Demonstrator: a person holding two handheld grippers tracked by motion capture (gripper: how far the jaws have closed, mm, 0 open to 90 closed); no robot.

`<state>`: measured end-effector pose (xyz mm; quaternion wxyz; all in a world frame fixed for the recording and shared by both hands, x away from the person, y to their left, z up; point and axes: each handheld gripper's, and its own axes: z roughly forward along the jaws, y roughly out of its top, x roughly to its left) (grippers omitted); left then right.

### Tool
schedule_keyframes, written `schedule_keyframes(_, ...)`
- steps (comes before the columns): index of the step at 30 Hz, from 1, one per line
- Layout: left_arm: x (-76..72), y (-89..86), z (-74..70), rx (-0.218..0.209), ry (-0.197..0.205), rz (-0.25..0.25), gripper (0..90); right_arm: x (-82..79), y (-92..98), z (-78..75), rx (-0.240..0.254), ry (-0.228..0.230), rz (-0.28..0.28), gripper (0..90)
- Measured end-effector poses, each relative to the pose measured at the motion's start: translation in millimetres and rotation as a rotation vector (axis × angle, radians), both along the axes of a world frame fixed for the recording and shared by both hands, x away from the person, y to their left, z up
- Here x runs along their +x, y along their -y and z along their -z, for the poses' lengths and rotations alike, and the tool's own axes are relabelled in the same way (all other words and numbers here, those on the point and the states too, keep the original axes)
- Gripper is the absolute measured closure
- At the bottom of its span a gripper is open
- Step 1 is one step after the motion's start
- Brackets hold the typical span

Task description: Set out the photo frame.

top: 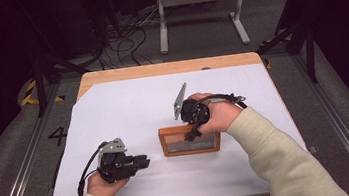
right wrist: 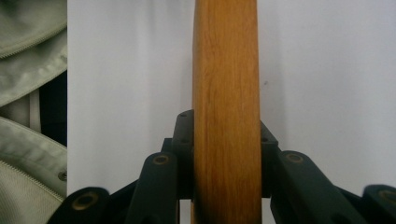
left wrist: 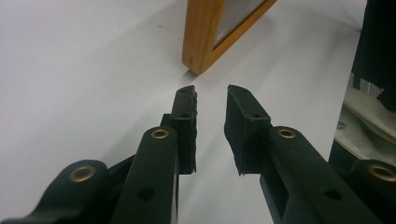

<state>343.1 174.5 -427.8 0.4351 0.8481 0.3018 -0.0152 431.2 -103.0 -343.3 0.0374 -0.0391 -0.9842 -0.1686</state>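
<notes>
Right gripper [top: 190, 135] pinches the wooden frame [top: 190, 140] by its right-hand side rail; in the right gripper view both jaws press flat against the wooden rail [right wrist: 226, 116], one on each face, with the rail running straight up the middle of the picture. That frame lies flat just right of centre in the high view, on the white sheet [top: 128, 108] covering the table [top: 159, 69].

The step in hand looks like moving or tipping the frame by that one rail. Doing it well probably means keeping the squeeze square across the wood so the rail cannot twist out, and lifting slowly, since the far side hangs unsupported and the glass or panel inside could shift.

Left gripper [top: 142, 161] sits in the lower left of the high view, a little apart from the frame's left end. Its jaws stand slightly parted with nothing between them, aimed at the frame's near corner [left wrist: 198, 65].
</notes>
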Motion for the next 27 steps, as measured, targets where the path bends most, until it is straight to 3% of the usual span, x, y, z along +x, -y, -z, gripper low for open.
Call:
schedule_keyframes(4, 0.8, 0.5, 0.2, -0.001, -0.001, 0.002, 73.4, 4.9, -2.6, 6.6, -0.005, -0.022, -0.026, 70.0)
schedule_keyframes(7, 2.1, 1.9, 0.6, 0.002, 0.000, 0.005, 73.3, 7.5, -2.4, 10.5, -0.006, -0.007, -0.040, 70.1)
schedule_keyframes(11, 3.4, 2.8, 0.8, 0.004, 0.001, 0.007, 72.5, 12.5, 1.4, 12.3, 0.021, 0.008, -0.004, 69.0)
schedule_keyframes(14, 3.3, 2.8, 0.4, -0.003, 0.008, -0.004, 70.5, 14.3, 4.4, 14.2, 0.043, 0.055, 0.013, 54.6)
schedule_keyframes(16, 3.1, 2.1, 0.0, -0.007, 0.012, -0.008, 69.7, 15.8, 8.2, 13.5, 0.093, 0.102, 0.046, 43.7)
schedule_keyframes(18, 3.0, 1.5, -0.5, -0.010, 0.015, -0.014, 69.1, 16.1, 10.9, 11.8, 0.106, 0.129, 0.064, 42.3)
schedule_keyframes(20, 2.5, 0.1, -1.3, -0.017, 0.030, -0.021, 66.8, 16.1, 20.0, 6.8, 0.191, 0.154, 0.102, 37.7)
schedule_keyframes(22, 0.7, -1.7, -3.4, -0.027, 0.048, -0.043, 62.9, 11.2, 31.1, 0.4, 0.241, 0.199, 0.148, 35.8)
schedule_keyframes(27, -9.9, -15.4, -8.5, -0.054, 0.143, -0.122, 50.2, -4.9, 65.4, -7.7, 0.371, 0.272, 0.301, 32.0)
